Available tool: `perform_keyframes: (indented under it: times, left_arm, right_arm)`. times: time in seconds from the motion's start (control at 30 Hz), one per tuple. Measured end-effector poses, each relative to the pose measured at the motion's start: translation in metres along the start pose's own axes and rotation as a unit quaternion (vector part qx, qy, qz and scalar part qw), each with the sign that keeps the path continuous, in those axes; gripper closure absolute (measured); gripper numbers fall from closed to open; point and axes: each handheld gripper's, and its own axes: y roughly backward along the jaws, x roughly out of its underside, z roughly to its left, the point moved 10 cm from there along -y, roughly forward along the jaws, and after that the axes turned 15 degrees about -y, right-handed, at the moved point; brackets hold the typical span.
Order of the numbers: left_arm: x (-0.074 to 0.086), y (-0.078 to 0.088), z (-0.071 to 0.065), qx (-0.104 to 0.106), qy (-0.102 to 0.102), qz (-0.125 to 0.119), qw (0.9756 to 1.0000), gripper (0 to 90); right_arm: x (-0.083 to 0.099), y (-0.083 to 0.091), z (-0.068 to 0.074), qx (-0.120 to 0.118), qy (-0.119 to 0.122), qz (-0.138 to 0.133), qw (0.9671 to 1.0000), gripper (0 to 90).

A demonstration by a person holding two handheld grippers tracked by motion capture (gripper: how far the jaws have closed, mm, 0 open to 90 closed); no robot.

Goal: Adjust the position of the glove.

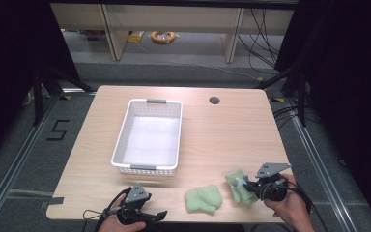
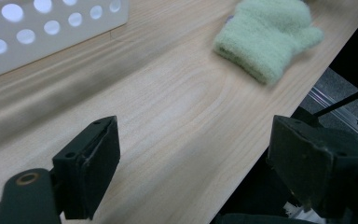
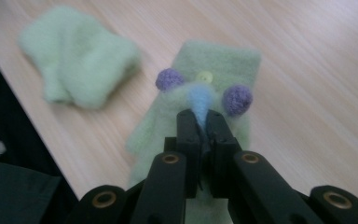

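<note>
So from where I'm sitting, the right gripper (image 3: pixel 203 122) has its jaws pinched together on the decorated green mitten (image 3: pixel 214 74), right at the little blue tuft (image 3: pixel 200 100) that sticks up from it. In the right gripper view the tuft comes out just past the jaw tips, with a purple pompom (image 3: pixel 169 79) on one side, another purple pompom (image 3: pixel 237 99) on the other, and a small yellow button (image 3: pixel 205 76) just beyond. The mitten body spreads out under and past the jaws, flat on the wooden table (image 3: pixel 307 70).

In the high view that same mitten (image 1: pixel 237 186) is near the table's front right edge, with the right gripper (image 1: pixel 249 185) touching it from the right and a hand (image 1: pixel 292 208) behind it.

The plain green mitten (image 1: pixel 203 199) lies just beside the first one, to its left, not touching any jaw. In the right gripper view it's the fuzzy lump (image 3: pixel 77 56) off to the upper left.

Left gripper (image 1: pixel 160 214) is down at the front edge, jaws wide apart with nothing between them. In the left gripper view I see bare table (image 2: pixel 177 121) between its jaws, the plain mitten (image 2: pixel 268 35) well ahead, and the white basket (image 2: pixel 51 32) at upper left.

The basket (image 1: pixel 121 140) sits mid-table, well apart from both mittens.
</note>
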Motion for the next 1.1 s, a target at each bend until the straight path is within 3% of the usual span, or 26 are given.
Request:
perform_keyframes:
  times: [0.03, 0.1, 0.13, 0.27, 0.37, 0.4, 0.47, 0.5, 0.6, 0.67, 0.7, 0.77, 0.8, 0.9, 0.93, 1.0, 1.1]
  left_arm:
    - [0.000, 0.000, 0.000, 0.000, 0.000, 0.000, 1.0000, 16.2]
    - [0.000, 0.000, 0.000, 0.000, 0.003, -0.002, 1.0000, 16.2]
    - [-0.001, -0.001, 0.000, 0.000, 0.004, -0.003, 1.0000, 16.2]
    - [-0.001, 0.000, 0.000, 0.002, 0.004, -0.002, 1.0000, 16.2]
    - [-0.005, 0.000, 0.000, 0.001, 0.010, -0.012, 0.9999, 16.2]
    - [-0.004, 0.001, 0.001, 0.002, 0.005, -0.005, 1.0000, 16.2]
    - [-0.010, 0.000, -0.002, 0.007, 0.024, -0.022, 0.9994, 16.4]
    - [-0.013, 0.000, -0.001, 0.005, 0.012, -0.025, 0.9996, 16.8]
    - [-0.023, -0.003, -0.006, 0.013, 0.006, -0.034, 0.9993, 19.1]
    - [-0.030, -0.005, -0.010, 0.019, -0.002, -0.040, 0.9990, 22.7]
    - [-0.034, -0.006, -0.011, 0.023, -0.016, -0.043, 0.9987, 24.9]
    - [-0.041, -0.009, -0.014, 0.028, -0.023, -0.042, 0.9985, 27.1]
    - [-0.045, -0.010, -0.015, 0.030, -0.032, -0.049, 0.9979, 28.0]
    - [-0.056, -0.013, -0.016, 0.042, -0.053, -0.056, 0.9962, 32.4]
    - [-0.058, -0.014, -0.017, 0.046, -0.047, -0.055, 0.9963, 33.2]
    - [-0.064, -0.015, -0.019, 0.054, -0.065, -0.058, 0.9947, 36.6]
    - [-0.069, -0.018, -0.023, 0.078, -0.062, -0.062, 0.9930, 38.9]
  right_arm:
    - [-0.008, 0.003, 0.011, -0.018, 0.023, -0.019, 0.9994, 86.8]
    - [-0.010, 0.006, 0.017, -0.025, 0.030, -0.015, 0.9991, 86.7]
    - [-0.018, 0.009, 0.028, -0.038, 0.057, -0.017, 0.9975, 86.7]
    - [-0.025, 0.009, 0.042, -0.053, 0.073, -0.015, 0.9958, 86.7]
    - [-0.032, 0.004, 0.061, -0.081, 0.096, -0.010, 0.9920, 86.7]
    - [-0.033, 0.003, 0.065, -0.088, 0.104, -0.009, 0.9906, 86.7]
    - [-0.034, -0.001, 0.075, -0.104, 0.119, -0.004, 0.9875, 86.7]
    - [-0.033, -0.003, 0.077, -0.103, 0.116, 0.000, 0.9879, 86.6]
    - [-0.033, -0.008, 0.086, -0.120, 0.133, 0.009, 0.9838, 86.6]
    - [-0.033, -0.011, 0.088, -0.122, 0.134, 0.016, 0.9833, 86.6]
    - [-0.033, -0.013, 0.089, -0.122, 0.137, 0.015, 0.9830, 86.5]
    - [-0.034, -0.015, 0.091, -0.131, 0.148, 0.018, 0.9802, 86.6]
    - [-0.034, -0.016, 0.092, -0.128, 0.143, 0.018, 0.9812, 86.5]
    - [-0.034, -0.018, 0.095, -0.137, 0.150, 0.024, 0.9787, 86.5]
    - [-0.034, -0.019, 0.096, -0.136, 0.154, 0.024, 0.9784, 86.5]
    - [-0.035, -0.021, 0.098, -0.140, 0.165, 0.024, 0.9760, 86.4]
    - [-0.033, -0.025, 0.102, -0.148, 0.163, 0.032, 0.9749, 86.4]
